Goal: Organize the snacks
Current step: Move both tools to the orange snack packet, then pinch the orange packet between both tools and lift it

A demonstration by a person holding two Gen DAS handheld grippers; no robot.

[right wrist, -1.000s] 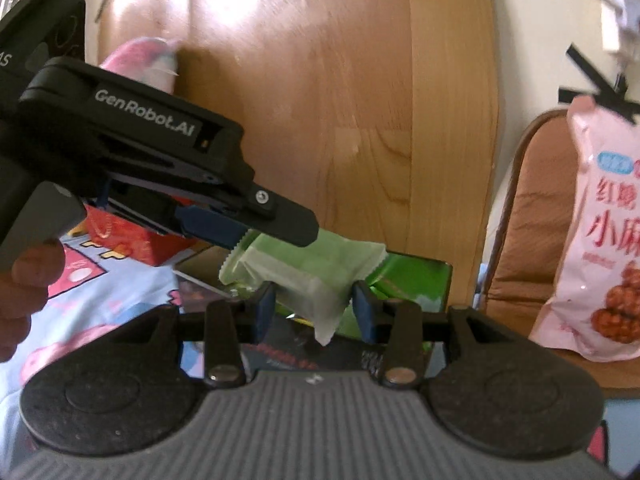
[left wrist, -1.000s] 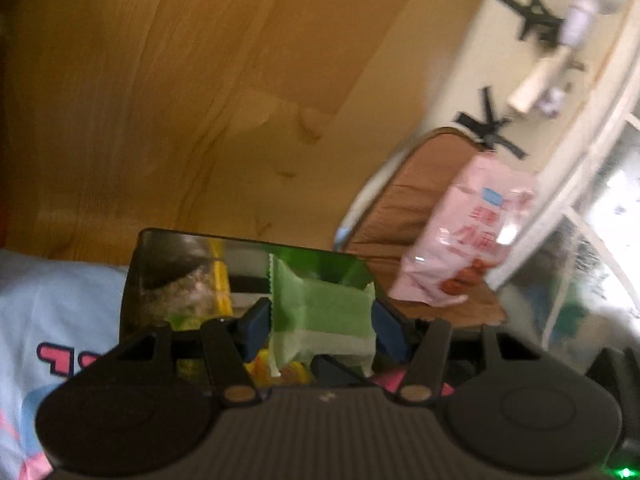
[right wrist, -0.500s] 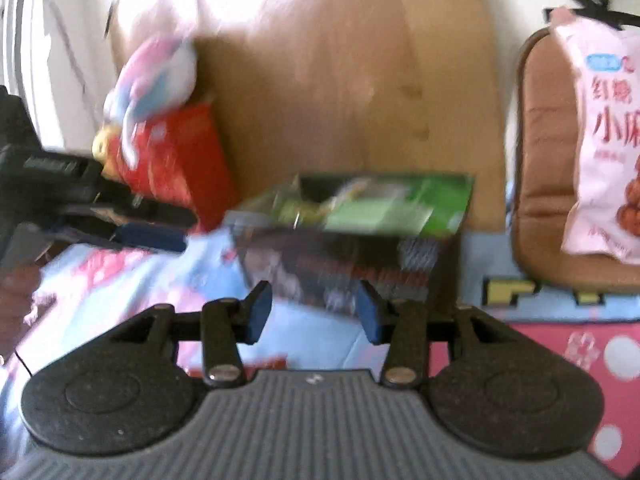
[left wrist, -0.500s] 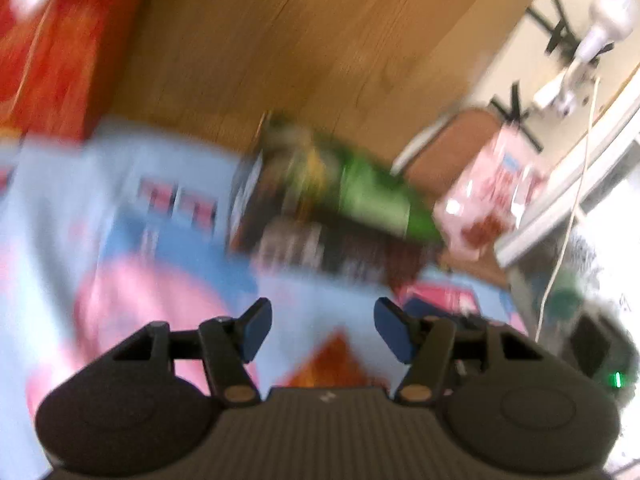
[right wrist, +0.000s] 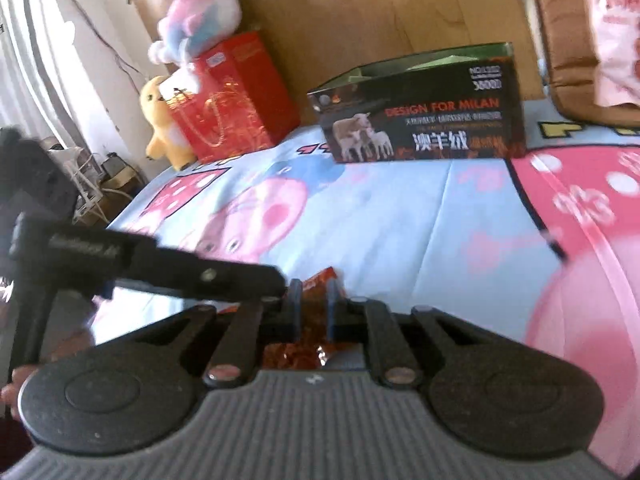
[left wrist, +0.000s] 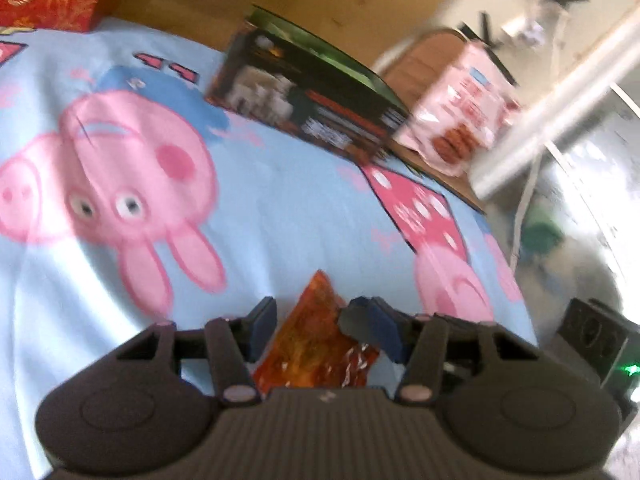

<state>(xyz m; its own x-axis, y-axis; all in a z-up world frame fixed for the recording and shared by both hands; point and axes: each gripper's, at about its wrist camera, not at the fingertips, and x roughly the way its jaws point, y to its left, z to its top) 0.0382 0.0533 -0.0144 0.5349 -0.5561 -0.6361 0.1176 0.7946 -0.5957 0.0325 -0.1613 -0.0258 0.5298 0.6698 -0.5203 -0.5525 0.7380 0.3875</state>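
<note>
The orange snack packet (left wrist: 316, 344) lies near on the bedsheet (left wrist: 280, 216). The right gripper (right wrist: 312, 312) has just been closing and pinches its far corner; the left gripper (left wrist: 320, 332) stands open around it. It looks light, crinkly, slippery: better hold the sealed edge

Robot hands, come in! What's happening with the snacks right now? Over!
Right gripper just closing, pinching the orange snack packet on the bedsheet. Left gripper closing around the same packet, pads not clearly pressing. Dark box waits behind, path clear.

Orange snack packet (left wrist: 312, 344) — between gripper (left wrist: 320, 330) fingers
</note>
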